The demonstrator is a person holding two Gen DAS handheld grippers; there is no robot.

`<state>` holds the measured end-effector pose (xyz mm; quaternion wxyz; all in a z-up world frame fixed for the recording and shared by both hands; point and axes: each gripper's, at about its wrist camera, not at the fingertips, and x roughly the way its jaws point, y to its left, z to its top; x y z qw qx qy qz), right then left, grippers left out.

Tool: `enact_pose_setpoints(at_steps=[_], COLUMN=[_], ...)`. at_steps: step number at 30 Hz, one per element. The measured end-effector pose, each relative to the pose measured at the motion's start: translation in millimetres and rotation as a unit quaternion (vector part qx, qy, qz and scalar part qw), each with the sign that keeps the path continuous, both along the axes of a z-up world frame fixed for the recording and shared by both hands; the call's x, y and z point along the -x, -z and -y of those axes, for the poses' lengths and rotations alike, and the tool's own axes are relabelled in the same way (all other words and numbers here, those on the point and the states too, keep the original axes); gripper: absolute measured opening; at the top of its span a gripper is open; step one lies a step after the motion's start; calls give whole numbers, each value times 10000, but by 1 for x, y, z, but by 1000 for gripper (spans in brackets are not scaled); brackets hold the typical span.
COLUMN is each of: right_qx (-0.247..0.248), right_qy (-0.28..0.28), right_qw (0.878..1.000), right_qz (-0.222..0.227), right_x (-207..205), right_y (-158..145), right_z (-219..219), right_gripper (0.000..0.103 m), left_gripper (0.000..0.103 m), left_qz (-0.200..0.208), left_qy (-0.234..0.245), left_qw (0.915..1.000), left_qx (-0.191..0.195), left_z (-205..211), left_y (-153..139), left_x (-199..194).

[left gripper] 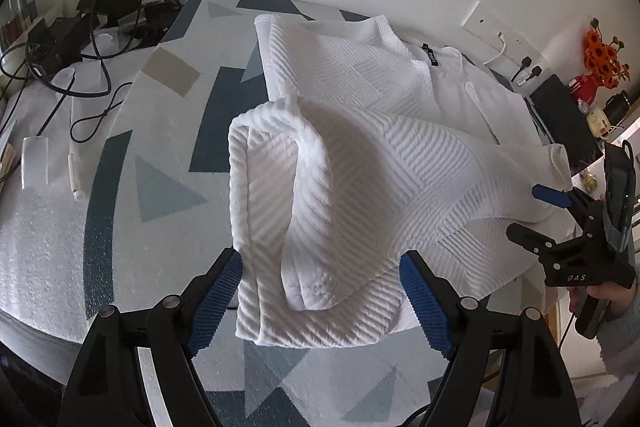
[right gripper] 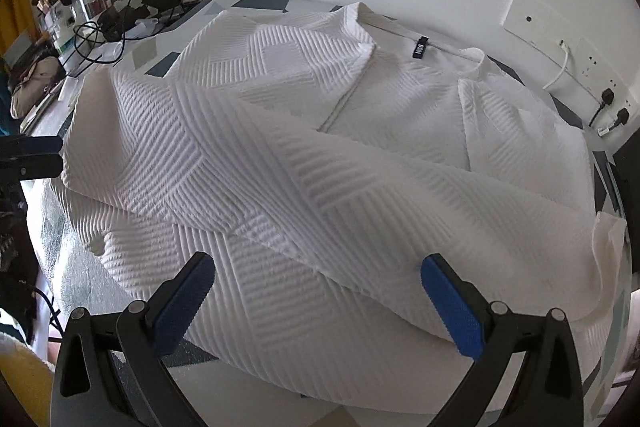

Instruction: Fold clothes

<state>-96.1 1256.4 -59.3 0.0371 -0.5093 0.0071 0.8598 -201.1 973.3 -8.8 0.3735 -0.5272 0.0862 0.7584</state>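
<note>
A white ribbed top (left gripper: 360, 155) lies on a patterned blue and grey table cover (left gripper: 168, 131), its lower half folded up over the body. A black neck label (right gripper: 420, 47) shows at the far side. My left gripper (left gripper: 320, 303) is open, its blue pads either side of the near folded edge, not gripping. My right gripper (right gripper: 316, 301) is open over the cloth's near edge (right gripper: 280, 307); it also shows in the left wrist view (left gripper: 556, 195) at the garment's right corner. The left gripper's fingertips (right gripper: 36, 147) show at the cloth's left edge in the right wrist view.
Black cables and chargers (left gripper: 80, 27) lie on the white padding at the far left, with a white block (left gripper: 34, 163) nearer. Wall sockets with plugs (right gripper: 600, 95) are at the far right. Orange flowers and small items (left gripper: 604, 63) stand on a shelf at right.
</note>
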Motion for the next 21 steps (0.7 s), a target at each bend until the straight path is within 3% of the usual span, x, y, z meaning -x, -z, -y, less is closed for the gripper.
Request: enact_pose_setpoints(at_steps=[9, 13, 16, 21], right_qx=[0, -96, -83, 26], right_qy=[7, -80, -500, -655], right_qw=[10000, 9999, 9984, 9978], right_qz=[-73, -106, -259, -137], right_x=[5, 10, 11, 2], right_y=[-5, -15, -20, 0], right_z=[-9, -10, 4, 12], right_gripper=[103, 103, 103, 103], left_gripper=[80, 80, 80, 80], left_qz=[165, 648, 982, 784], left_qy=[-241, -889, -1076, -634], left_qw=[9996, 9905, 9830, 9916], left_qx=[-10, -825, -1122, -808], left_z=[1, 30, 47, 30], left_y=[5, -2, 0, 1], left_x=[15, 30, 36, 32])
